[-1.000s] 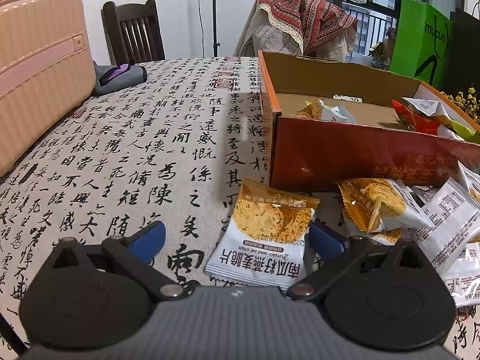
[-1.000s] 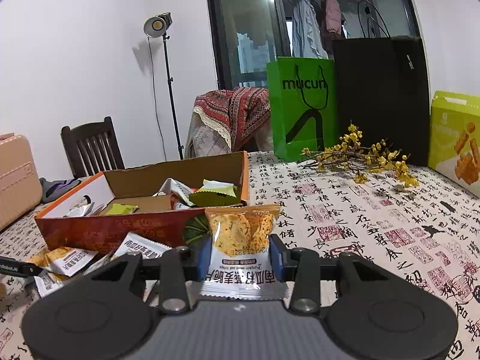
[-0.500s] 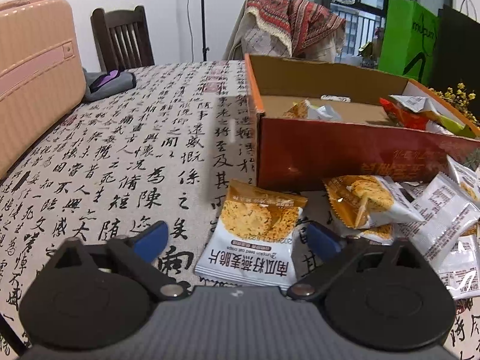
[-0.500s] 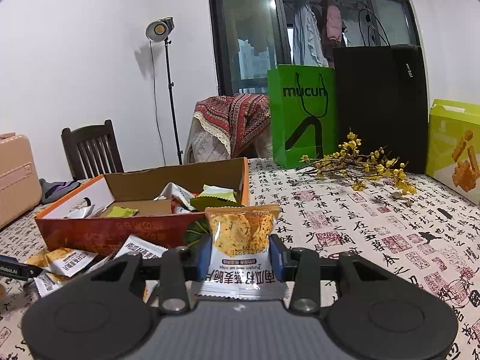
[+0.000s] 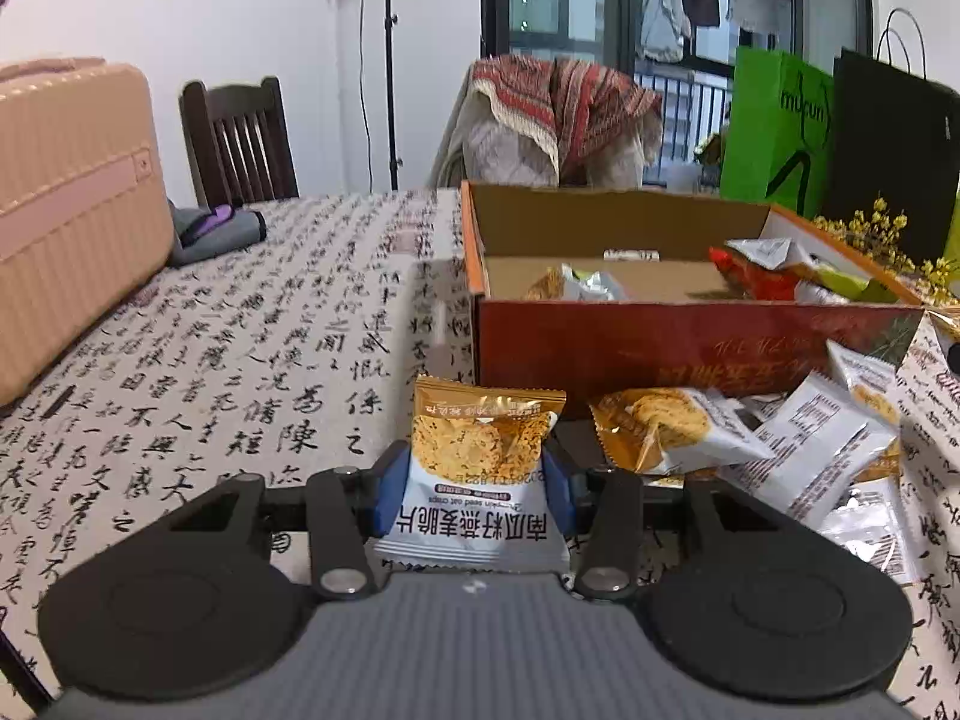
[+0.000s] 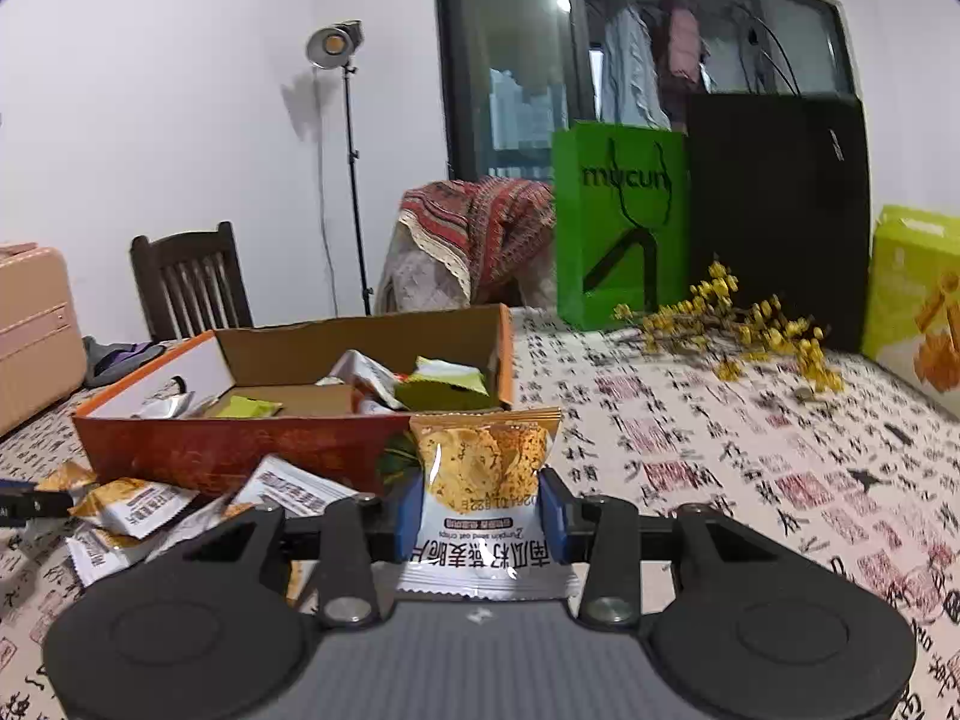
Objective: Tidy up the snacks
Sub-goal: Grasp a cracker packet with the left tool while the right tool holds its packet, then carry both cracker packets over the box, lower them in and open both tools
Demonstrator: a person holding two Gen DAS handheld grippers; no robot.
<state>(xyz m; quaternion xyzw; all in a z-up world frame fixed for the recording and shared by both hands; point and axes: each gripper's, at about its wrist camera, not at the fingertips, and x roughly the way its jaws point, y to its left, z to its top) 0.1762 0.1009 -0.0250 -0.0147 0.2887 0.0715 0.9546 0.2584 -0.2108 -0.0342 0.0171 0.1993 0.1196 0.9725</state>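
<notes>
My left gripper (image 5: 474, 495) is shut on an oat crisp packet (image 5: 480, 468) and holds it just above the tablecloth, in front of the open orange cardboard box (image 5: 660, 348). My right gripper (image 6: 483, 510) is shut on another oat crisp packet (image 6: 483, 480), raised near the box's right front corner (image 6: 444, 450). Several loose packets (image 5: 798, 456) lie in a pile in front of the box; they also show in the right wrist view (image 6: 138, 504). A few snacks lie inside the box (image 6: 372, 378).
A pink suitcase (image 5: 66, 204) stands at the table's left. A green bag (image 6: 618, 228), a black bag (image 6: 774, 210), yellow flowers (image 6: 744, 330) and a yellow-green box (image 6: 918, 300) stand at the back right. A grey pouch (image 5: 216, 231) and chairs are at the far side.
My left gripper closed on the oat crisp packet that lay on the cloth and lifted it. My right gripper kept its packet and rose a little.
</notes>
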